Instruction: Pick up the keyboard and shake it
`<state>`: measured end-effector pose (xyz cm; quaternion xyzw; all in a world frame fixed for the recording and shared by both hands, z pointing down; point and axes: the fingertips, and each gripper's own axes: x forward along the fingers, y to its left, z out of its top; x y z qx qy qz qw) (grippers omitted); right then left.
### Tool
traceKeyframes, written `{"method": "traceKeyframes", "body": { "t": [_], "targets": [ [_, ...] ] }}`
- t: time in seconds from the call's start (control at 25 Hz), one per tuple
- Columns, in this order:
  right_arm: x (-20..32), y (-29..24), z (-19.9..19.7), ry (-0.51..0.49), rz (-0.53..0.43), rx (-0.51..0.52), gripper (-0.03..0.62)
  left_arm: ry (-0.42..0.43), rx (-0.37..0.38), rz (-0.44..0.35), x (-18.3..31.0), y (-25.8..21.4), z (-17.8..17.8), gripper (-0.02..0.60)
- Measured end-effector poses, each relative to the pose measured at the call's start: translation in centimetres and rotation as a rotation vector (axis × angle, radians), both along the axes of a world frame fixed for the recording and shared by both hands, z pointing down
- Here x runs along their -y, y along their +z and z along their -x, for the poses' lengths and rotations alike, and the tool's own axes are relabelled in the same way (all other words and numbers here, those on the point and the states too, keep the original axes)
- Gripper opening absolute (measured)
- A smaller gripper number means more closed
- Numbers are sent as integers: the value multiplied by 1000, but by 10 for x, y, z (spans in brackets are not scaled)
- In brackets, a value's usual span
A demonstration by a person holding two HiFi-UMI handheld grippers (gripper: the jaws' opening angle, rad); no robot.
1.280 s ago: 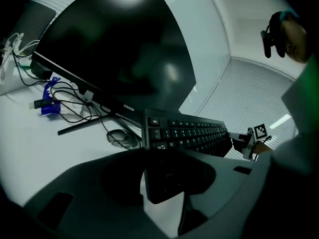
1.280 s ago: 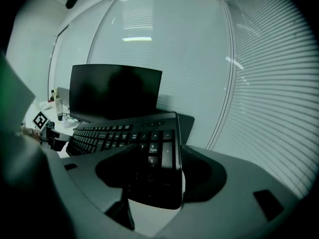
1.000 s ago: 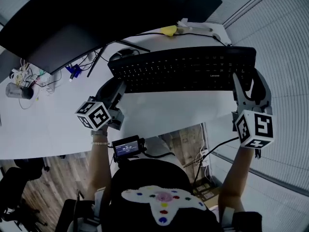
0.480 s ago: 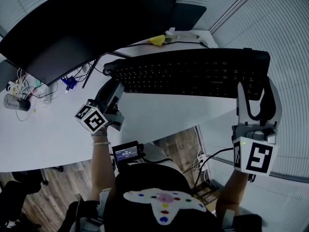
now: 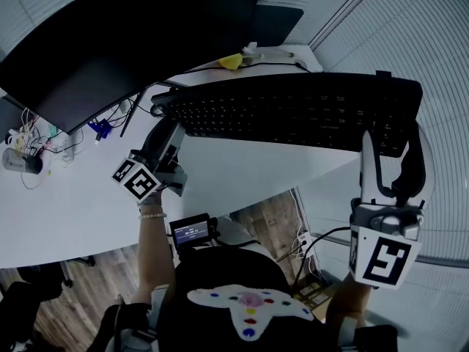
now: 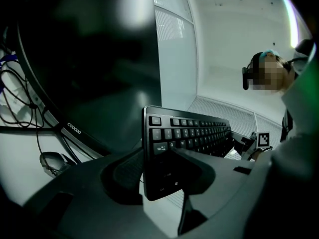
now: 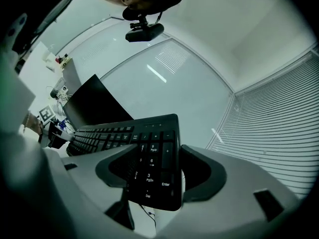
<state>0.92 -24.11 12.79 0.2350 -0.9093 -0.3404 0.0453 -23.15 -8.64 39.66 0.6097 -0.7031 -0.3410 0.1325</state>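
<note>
- We are looking down at a long black keyboard (image 5: pixel 293 108) that is hanging in the air above a white table (image 5: pixel 234 174), in front of a dark monitor (image 5: pixel 132 35).
- Its long axis is running left to right, straight from one pair of tongs to the other. Any shake will have to move both ends together.
- The left tongs (image 5: pixel 172 132) are clamping the keyboard's left short end. In the left gripper view the jaws are pressing on that end from both faces, just by the Tab key.
- The right tongs (image 5: pixel 392 144) are clamping the right short end. In the right gripper view the jaws are closing over the number pad, near the Enter key.
- Neither hand is nearer, since each one is already gripping its own end.
- The right end is reaching out past the table's edge, and it seems to be sitting a little nearer the head camera than the left end.
- We judge the pick-up to be done and the shaking to be the step in hand.
- Cables (image 5: pixel 110 119) are lying on the table under the monitor.
- A small cylinder (image 5: pixel 16 160) is lying at the far left of the table. We cannot tell whether it is holding anything.
</note>
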Motion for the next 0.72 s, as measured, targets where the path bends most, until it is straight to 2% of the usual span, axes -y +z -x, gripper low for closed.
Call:
{"method": "traceKeyframes", "body": {
  "t": [0.16, 0.28, 0.4, 0.6, 0.72],
  "targets": [
    [-2, 1, -4, -2, -14, 5, 284, 6, 3, 1, 2, 3, -4, 167],
    [15, 21, 1, 7, 34, -22, 284, -7, -3, 48, -2, 13, 0, 167],
    [15, 15, 2, 10, 69, -31, 284, -20, -8, 72, -15, 2, -3, 167],
    [18, 23, 21, -18, 179, -69, 284, -57, -31, 167, -49, -5, 1, 167],
    [36, 42, 24, -40, 271, -83, 284, -91, -27, 242, -58, -7, -4, 167]
  ]
}}
